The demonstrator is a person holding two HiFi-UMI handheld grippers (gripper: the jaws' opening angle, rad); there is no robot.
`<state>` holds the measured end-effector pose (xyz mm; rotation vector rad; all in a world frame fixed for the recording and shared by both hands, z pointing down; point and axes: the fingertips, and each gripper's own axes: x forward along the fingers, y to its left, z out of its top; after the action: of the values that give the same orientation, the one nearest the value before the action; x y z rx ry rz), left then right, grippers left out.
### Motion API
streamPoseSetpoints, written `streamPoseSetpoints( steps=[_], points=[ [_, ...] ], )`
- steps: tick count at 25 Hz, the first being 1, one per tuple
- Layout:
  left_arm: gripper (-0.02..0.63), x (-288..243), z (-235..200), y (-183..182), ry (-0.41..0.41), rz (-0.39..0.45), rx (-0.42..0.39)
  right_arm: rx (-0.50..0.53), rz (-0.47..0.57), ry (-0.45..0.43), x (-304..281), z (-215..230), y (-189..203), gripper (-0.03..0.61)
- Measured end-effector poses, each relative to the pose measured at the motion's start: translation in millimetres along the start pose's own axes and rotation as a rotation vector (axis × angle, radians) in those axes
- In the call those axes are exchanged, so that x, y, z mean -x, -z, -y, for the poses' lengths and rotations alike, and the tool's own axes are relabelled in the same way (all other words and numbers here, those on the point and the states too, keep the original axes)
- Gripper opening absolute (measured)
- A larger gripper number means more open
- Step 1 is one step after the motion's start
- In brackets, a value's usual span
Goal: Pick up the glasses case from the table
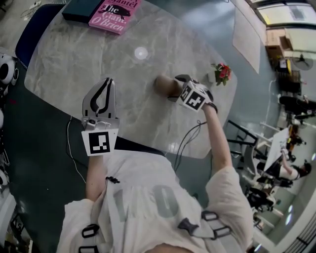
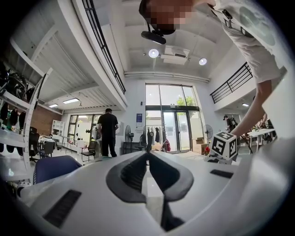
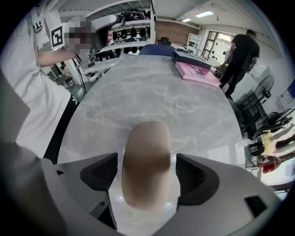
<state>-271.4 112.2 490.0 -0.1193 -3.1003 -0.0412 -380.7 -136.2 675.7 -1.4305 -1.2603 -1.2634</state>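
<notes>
A tan, rounded glasses case (image 1: 162, 84) lies on the marble table (image 1: 98, 54), right of its middle. My right gripper (image 1: 174, 87) reaches in from the right and stands open around it. In the right gripper view the case (image 3: 146, 156) lies lengthwise between the two dark pads (image 3: 102, 171), with a thin gap on each side, resting on the tabletop. My left gripper (image 1: 105, 83) hovers over the table's near left edge, shut and holding nothing. In the left gripper view its jaws (image 2: 147, 155) meet at the tip and point across the room.
A pink book (image 1: 114, 14) and a dark book (image 1: 81, 9) lie at the table's far edge. A small pot of flowers (image 1: 222, 72) stands at the right rim. A blue chair (image 1: 29, 29) is at the far left. A person (image 3: 239, 50) stands beyond the table.
</notes>
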Motion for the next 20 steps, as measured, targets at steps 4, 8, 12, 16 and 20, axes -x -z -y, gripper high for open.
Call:
streamPoseSetpoints(
  steps=[4, 8, 12, 16, 20],
  points=[
    [0.003, 0.5, -20.1, 4.4, -0.040, -0.007, 0.006, -0.010, -0.056, -0.044, -11.2, -0.9, 3.0, 0.367],
    [0.003, -2.7, -32.1, 9.2, -0.057, -0.012, 0.013, 0.002, -0.102, -0.073, -24.0, -2.4, 5.0, 0.367],
    [0.003, -7.1, -36.2, 12.3, -0.049, -0.021, 0.003, 0.001, -0.135, -0.107, -33.2, -4.3, 8.4, 0.367],
    [0.003, -11.1, -40.1, 17.8, -0.047, -0.036, 0.012, -0.029, -0.146, -0.155, -38.9, -11.1, 6.2, 0.368],
    [0.003, -16.3, -40.3, 21.7, -0.039, -0.039, 0.021, -0.032, -0.162, -0.156, -41.3, -12.6, 5.7, 0.371]
  ],
)
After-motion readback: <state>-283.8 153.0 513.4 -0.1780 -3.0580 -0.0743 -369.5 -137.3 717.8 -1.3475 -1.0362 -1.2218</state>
